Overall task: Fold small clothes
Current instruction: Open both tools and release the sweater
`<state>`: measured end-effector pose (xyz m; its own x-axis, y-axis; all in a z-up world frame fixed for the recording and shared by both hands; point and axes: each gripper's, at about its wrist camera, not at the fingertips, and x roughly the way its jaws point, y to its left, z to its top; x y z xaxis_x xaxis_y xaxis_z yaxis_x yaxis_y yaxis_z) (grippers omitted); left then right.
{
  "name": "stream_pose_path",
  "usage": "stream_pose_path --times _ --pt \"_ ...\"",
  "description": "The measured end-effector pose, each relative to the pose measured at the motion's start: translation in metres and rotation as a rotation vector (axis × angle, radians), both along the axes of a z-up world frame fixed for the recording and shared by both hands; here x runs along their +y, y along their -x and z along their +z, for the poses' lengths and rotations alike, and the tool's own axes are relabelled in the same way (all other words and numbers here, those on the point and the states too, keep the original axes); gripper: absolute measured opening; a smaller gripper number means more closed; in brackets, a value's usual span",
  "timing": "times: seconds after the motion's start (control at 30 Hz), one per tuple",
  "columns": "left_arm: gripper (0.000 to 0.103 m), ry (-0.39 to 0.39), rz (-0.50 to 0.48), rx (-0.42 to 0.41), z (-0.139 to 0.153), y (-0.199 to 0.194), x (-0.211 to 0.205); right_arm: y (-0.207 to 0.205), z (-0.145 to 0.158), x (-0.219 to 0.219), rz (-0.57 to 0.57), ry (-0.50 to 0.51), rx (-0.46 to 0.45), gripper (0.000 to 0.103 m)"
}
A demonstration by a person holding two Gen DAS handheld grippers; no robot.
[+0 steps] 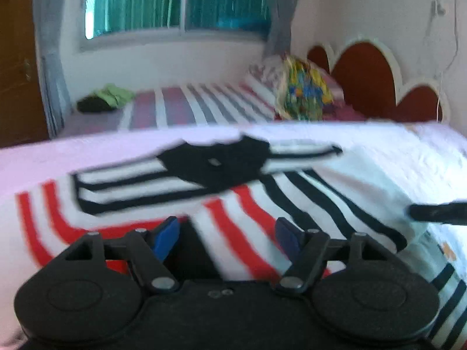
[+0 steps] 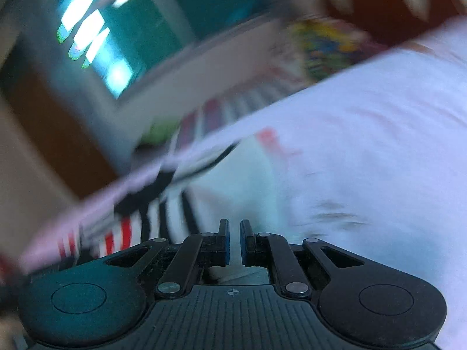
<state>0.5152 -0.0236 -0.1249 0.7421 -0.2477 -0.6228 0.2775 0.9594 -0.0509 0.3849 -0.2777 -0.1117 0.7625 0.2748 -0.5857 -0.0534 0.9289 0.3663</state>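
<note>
- Left gripper [image 1: 227, 233]: jaws stand apart, blue pads [image 1: 167, 237] clear of the cloth; nothing is pinched between them. The striped shirt [image 1: 233, 204] lies just past the pads.
- Striped shirt: spread on the white sheet [image 1: 379, 151] over the near edge of the bed, black collar [image 1: 216, 166] at the far side, hem toward the camera. Its long axis runs near-to-far, collar to hem. The left half carries red stripes, the right half black; one sleeve [image 1: 122, 186] is laid across the left side, the other [image 1: 303, 153] reaches out to the right.
- Right gripper [image 2: 234, 242]: jaws nearly closed, a thin gap between the pads, nothing visible in it. In the right wrist view — heavily blurred — the shirt [image 2: 151, 215] sits to the left, the gripper above bare sheet [image 2: 364, 145].
- A dark bar [image 1: 437, 213] enters at the right of the left wrist view; probably the other gripper, not certain.
- Risk: the sleeve on the left may slide off and undo the fold if the next pinch drags the body cloth beneath it.
- Risk: a pinch taken too deep may catch the sheet along with the shirt — the whole layout would shift.
- Risk: uneven lift between the two sides would skew the fold off the collar-to-hem line.
</note>
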Motion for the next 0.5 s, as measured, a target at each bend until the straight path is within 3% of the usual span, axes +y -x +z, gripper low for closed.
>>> stream_pose_path --times 0.07,0.1,0.17,0.2,0.27,0.33,0.4,0.5 --pt "0.071 -0.019 0.025 0.041 -0.012 -0.005 0.001 0.001 -0.004 0.015 0.049 0.13 -0.023 0.008" --pt "0.071 0.0 0.048 0.058 -0.018 -0.004 0.011 0.004 -0.006 0.005 -0.017 0.171 -0.012 0.008" --pt "0.072 0.037 0.042 0.043 -0.02 0.0 0.032 0.011 -0.011 -0.033 -0.108 0.058 0.013 0.0" --pt "0.072 0.031 0.041 0.041 -0.02 0.0 0.036 0.013 -0.011 -0.04 -0.085 0.038 0.01 0.0" --pt "0.07 0.023 0.054 0.047 -0.015 0.0 0.033 0.016 0.001 -0.03 -0.066 0.107 -0.055 0.0" --pt "0.075 0.014 0.059 0.015 -0.01 0.001 0.022 0.011 0.004 -0.034 -0.071 0.025 -0.093 0.0" --pt "0.078 -0.04 0.077 0.043 -0.018 -0.003 0.014 -0.009 -0.017 -0.035 -0.057 0.072 0.03 0.0" --pt "0.079 -0.039 0.071 0.037 -0.019 -0.005 0.019 -0.015 -0.012 -0.045 -0.002 0.047 0.026 0.0"
